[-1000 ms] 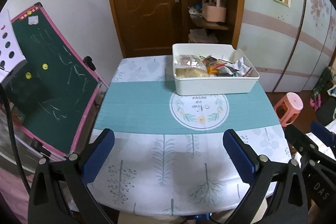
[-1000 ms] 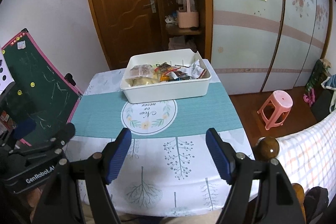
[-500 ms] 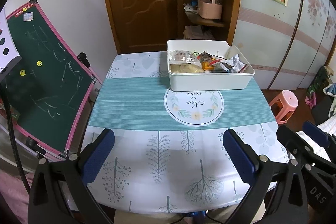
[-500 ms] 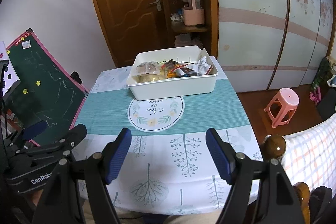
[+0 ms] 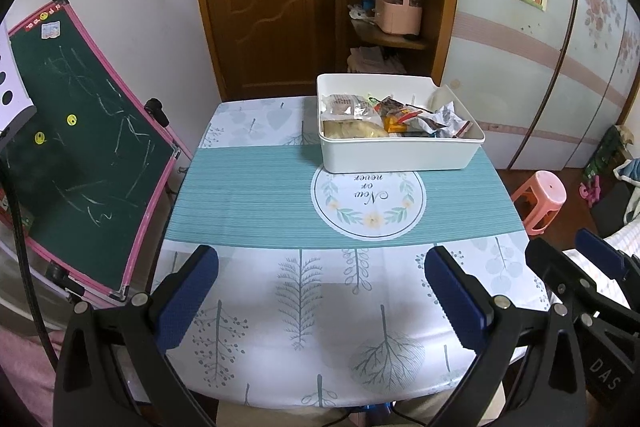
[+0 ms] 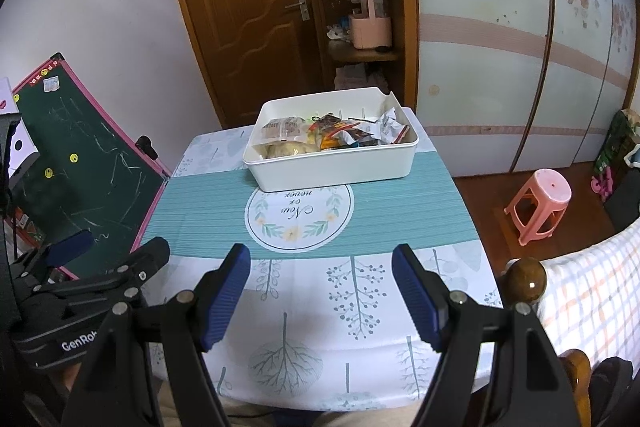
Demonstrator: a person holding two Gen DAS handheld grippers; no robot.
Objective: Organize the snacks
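A white rectangular bin (image 5: 400, 155) stands at the far side of the table, and it also shows in the right wrist view (image 6: 334, 165). Inside lie several snack packets (image 5: 394, 119), clear bags of pale biscuits on the left and red, orange and silver wrappers on the right (image 6: 340, 135). My left gripper (image 5: 320, 291) is open and empty above the table's near edge. My right gripper (image 6: 322, 291) is open and empty too, well short of the bin. Each gripper shows at the side of the other's view.
The table wears a cloth with a teal band and a round motif (image 5: 368, 205). A green chalkboard with a pink frame (image 5: 76, 155) leans at the left. A pink stool (image 6: 540, 205) and a bed with a wooden post (image 6: 524, 281) are at the right. A door and shelves stand behind.
Both grippers have pulled back and risen a little, so the table and bin sit farther off in both views. Both stay open and empty.
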